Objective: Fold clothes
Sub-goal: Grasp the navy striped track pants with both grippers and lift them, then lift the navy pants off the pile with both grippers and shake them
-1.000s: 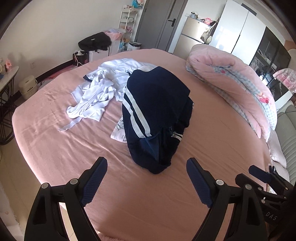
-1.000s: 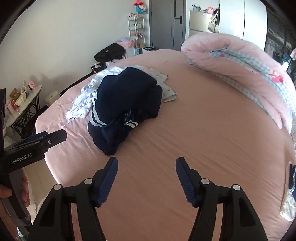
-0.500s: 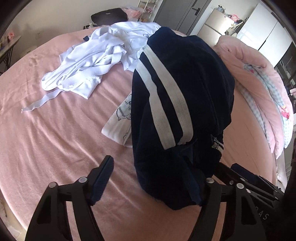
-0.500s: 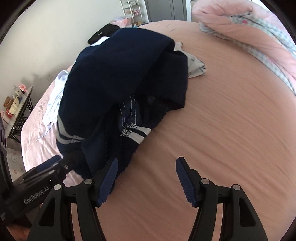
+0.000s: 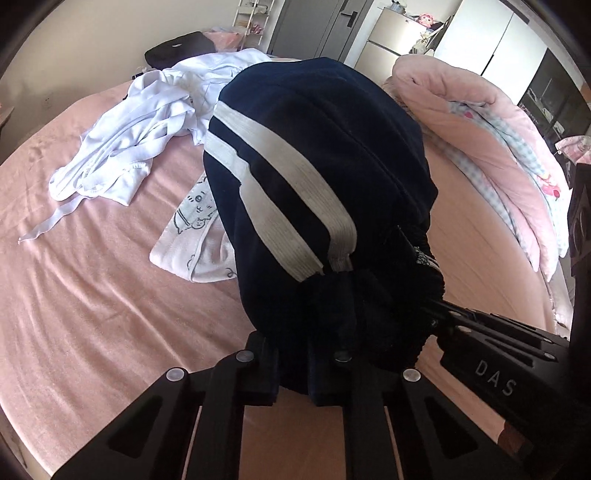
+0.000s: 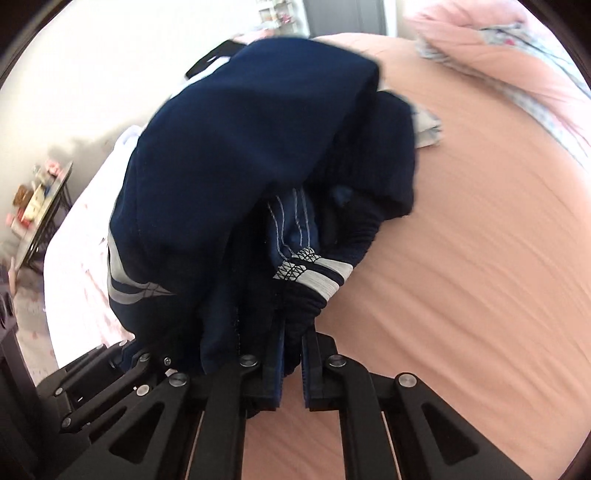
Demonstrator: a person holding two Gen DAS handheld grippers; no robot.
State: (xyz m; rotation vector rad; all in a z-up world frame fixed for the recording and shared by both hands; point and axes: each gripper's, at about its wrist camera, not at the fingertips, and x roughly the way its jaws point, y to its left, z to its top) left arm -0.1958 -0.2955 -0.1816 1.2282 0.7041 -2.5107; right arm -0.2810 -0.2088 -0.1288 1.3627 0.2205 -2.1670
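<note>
We find the left tool and right tool both clamped on the navy garment, pick-up step; next, lift and spread it flat on the bed.

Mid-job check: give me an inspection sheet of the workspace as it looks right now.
Surface: pink bed sheet, wrinkled.
Job's things: navy garment with white stripes, bunched, near edge gripped; white garment crumpled behind it; cartoon-print cloth partly under the navy one.
Clutter: rolled pink quilt at the far side.
Grippers: left gripper and right gripper both shut on the navy garment's edge.
Cables: nothing seen.
Surroundings: black bag, grey door, white wardrobe, side table.
</note>
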